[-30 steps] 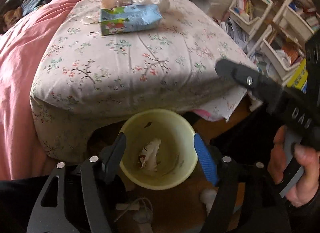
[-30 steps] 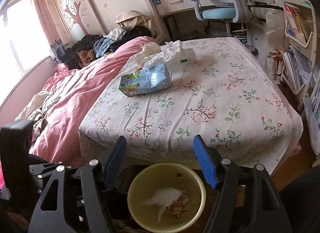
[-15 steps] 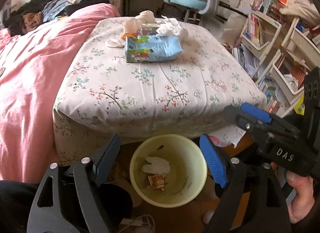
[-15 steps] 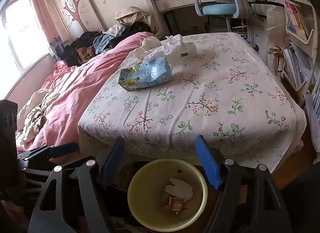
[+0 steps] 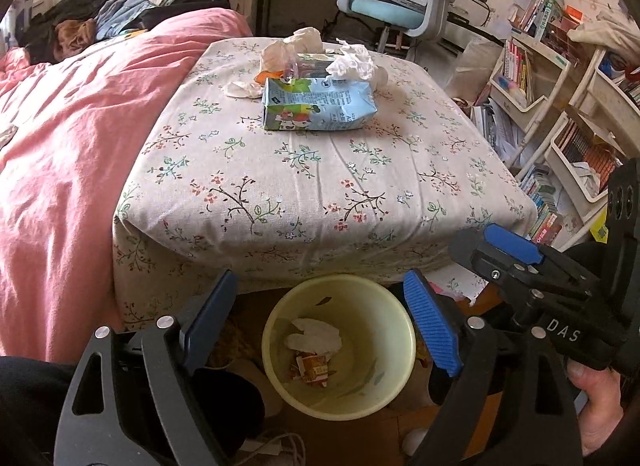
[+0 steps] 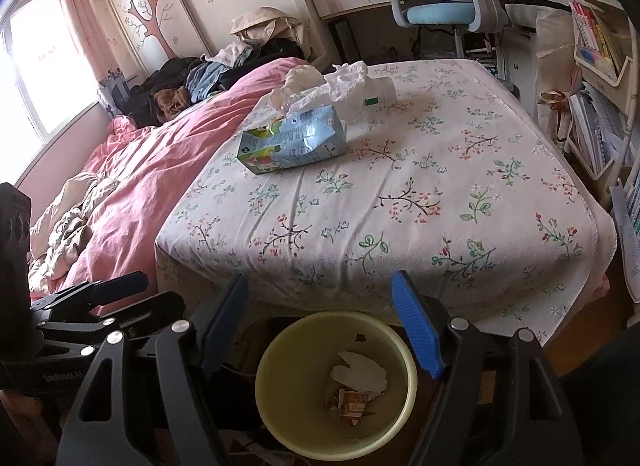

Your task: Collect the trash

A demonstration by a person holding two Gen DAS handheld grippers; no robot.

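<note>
Plainly, by label:

Writing: white letters "DAS" on the black body of the right gripper (image 5: 508, 250) as seen from the left wrist (a hand (image 5: 600, 406) grips its handle); faint "GenRobot" lettering on the left gripper's body in the right wrist view; print on the carton too small to read.

Trash on bed: a dented pale blue drink carton (image 5: 318, 104) with a green cartoon picture lies on its side on the white floral bedsheet (image 5: 320, 185); crumpled white tissues (image 5: 352, 61) and a crinkled clear wrapper (image 5: 280, 57) sit just behind it, touching.

Bin: a round pale yellow plastic wastebasket (image 5: 400, 350) stands on the floor against the foot of the bed; inside lie a white crumpled tissue (image 5: 314, 338) and a small orange-and-white wrapper (image 5: 314, 370).

Left gripper (image 5: 320, 322): jaws have just been opening, now spread wide, nothing between them, above the bin.

Right gripper: jaws apart, empty, also over the bin.
</note>
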